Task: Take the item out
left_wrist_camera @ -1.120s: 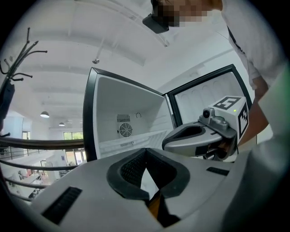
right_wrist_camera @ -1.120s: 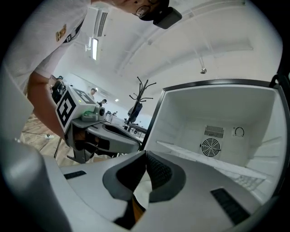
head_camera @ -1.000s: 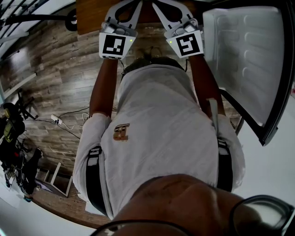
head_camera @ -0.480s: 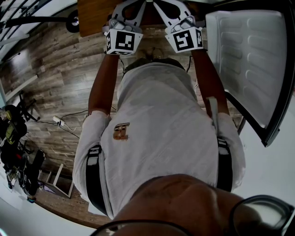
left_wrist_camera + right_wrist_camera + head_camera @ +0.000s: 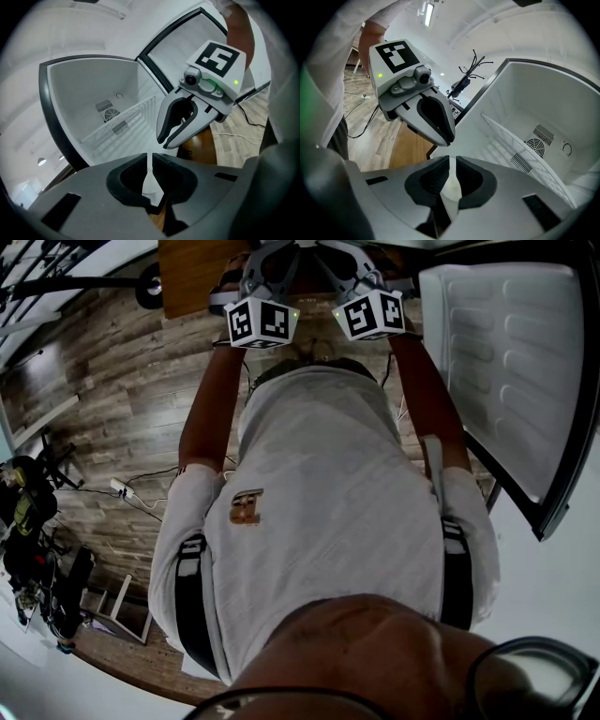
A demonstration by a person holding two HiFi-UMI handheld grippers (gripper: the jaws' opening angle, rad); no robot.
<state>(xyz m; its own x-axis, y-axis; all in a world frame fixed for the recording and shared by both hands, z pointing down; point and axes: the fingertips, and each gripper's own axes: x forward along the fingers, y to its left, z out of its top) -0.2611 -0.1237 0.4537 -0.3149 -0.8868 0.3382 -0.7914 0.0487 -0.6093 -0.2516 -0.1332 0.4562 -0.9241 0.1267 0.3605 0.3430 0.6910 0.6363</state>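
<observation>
A small fridge stands open; its white inside (image 5: 101, 101) (image 5: 543, 108) holds a wire shelf (image 5: 124, 119) (image 5: 520, 147) and rear vents. No item shows on the shelf in what I can see. My left gripper (image 5: 151, 161) is shut with nothing between its jaws, and so is my right gripper (image 5: 452, 164). They hang side by side before the opening, each seeing the other: the right gripper's body (image 5: 187, 119), the left gripper's body (image 5: 429, 115). In the head view only their marker cubes (image 5: 262, 322) (image 5: 370, 313) show clearly.
The fridge door (image 5: 506, 362) hangs wide open at the right, its white moulded lining facing me. A brown wooden top (image 5: 192, 273) lies under the grippers. Cables and a power strip (image 5: 117, 487) lie on the plank floor; dark gear (image 5: 28, 521) stands far left.
Both grippers have sunk away from the head camera, toward the picture's top, drawn closer together and rolled so that their marker cubes show a corner.
</observation>
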